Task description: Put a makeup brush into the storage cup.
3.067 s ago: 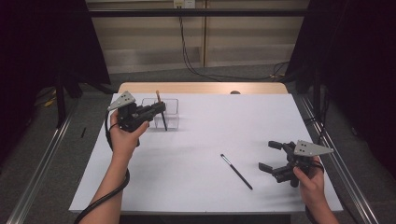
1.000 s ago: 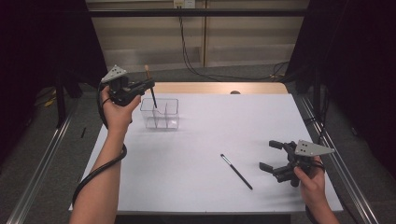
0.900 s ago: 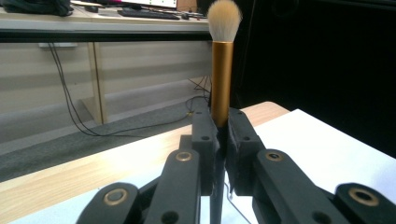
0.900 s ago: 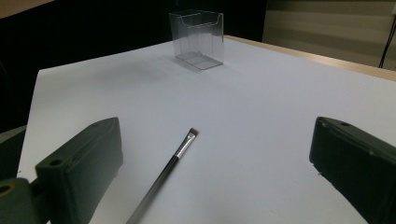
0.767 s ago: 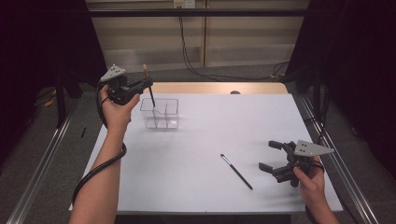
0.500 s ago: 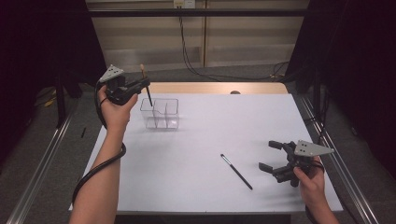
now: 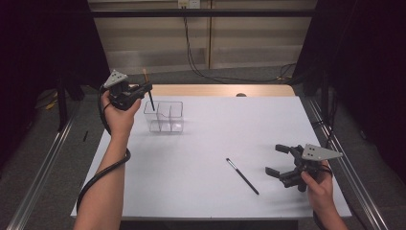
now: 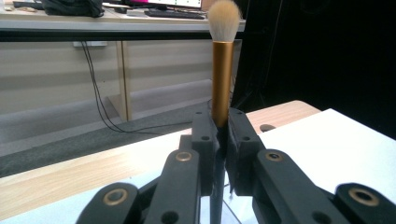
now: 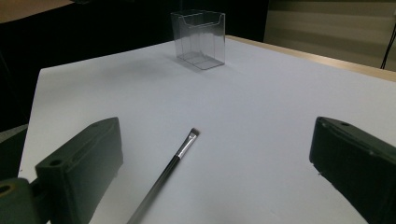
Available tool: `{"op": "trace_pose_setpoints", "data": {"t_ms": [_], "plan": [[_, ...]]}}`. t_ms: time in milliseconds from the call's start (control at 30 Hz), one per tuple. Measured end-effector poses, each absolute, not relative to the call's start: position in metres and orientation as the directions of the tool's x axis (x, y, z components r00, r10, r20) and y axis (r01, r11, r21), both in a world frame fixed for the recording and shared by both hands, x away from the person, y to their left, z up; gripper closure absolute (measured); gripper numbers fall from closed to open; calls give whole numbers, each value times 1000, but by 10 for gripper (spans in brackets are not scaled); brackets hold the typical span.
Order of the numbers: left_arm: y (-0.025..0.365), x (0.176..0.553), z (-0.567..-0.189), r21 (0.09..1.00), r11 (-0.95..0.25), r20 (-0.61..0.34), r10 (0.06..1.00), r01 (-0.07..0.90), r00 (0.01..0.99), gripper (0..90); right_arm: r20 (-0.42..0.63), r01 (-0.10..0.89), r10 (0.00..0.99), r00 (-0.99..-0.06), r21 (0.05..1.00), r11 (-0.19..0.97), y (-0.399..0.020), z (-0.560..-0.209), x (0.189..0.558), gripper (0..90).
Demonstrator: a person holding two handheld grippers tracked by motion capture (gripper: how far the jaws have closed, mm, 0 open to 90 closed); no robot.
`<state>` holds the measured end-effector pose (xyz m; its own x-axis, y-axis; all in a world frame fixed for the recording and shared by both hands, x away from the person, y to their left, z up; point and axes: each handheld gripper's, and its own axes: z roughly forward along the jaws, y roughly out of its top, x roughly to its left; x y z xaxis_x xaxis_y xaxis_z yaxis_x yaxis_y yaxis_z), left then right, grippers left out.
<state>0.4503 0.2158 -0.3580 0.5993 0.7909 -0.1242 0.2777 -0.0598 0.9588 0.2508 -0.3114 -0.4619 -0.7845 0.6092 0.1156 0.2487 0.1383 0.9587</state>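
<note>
My left gripper (image 7: 143, 90) is shut on a make-up brush (image 7: 149, 93) with a gold ferrule and pale bristles (image 8: 223, 18), and holds it upright with the bristles up. The brush's dark handle end hangs at the top left edge of a clear divided box (image 7: 165, 117). In the left gripper view the jaws (image 8: 220, 128) clamp the brush (image 8: 222, 70) just under the ferrule. My right gripper (image 7: 277, 160) rests open near the table's front right. A thin black brush (image 7: 242, 176) lies flat just to its left, and shows between the open jaws (image 9: 217, 175) as the thin brush (image 9: 170, 165).
A white sheet (image 7: 215, 143) covers the table, with a wooden strip (image 7: 215, 90) along its far edge. The clear box (image 9: 198, 39) stands at the far left. Metal rails (image 7: 43, 163) run along both sides, and dark curtains hang beyond them.
Since the earliest frame my left gripper has lifted the gold brush up and back-left from beside the box. Over the last second it barely shifted. The right gripper has stayed still.
</note>
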Motion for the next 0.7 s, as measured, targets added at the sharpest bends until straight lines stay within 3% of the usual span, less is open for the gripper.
{"op": "trace_pose_setpoints", "data": {"t_ms": [700], "plan": [[216,449,-371,958,-59,-121,803,280,583,833,112,244,606,-787,960,140,-312,-461,251,22]]}}
